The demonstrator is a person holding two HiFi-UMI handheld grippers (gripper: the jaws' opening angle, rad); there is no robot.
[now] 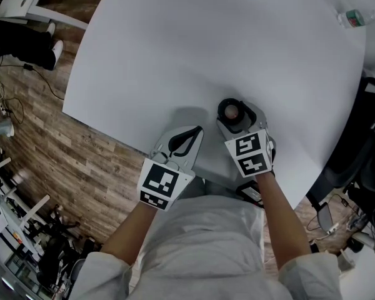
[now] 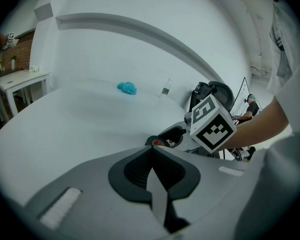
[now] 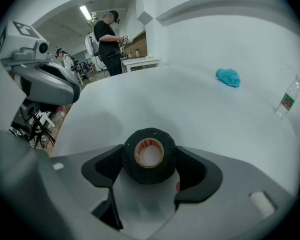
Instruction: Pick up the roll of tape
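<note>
Black matte tape (image 3: 149,155) lies flat on white table (image 1: 206,42) close to its near edge, with wide bare top beyond. Right gripper (image 3: 150,167), tilted steeply down, pinches the roll between dark pads. Left gripper (image 1: 186,137) sits just beside, jaws pressed together, empty.

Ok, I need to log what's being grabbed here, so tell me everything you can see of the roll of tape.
The roll of tape is a small, thick ring of matte black tape on a tan cardboard core with red print. It lies flat on the white table, hole up, near the person's edge. The right gripper has it between its dark pads, which meet its sides; nothing else touches it.
</note>
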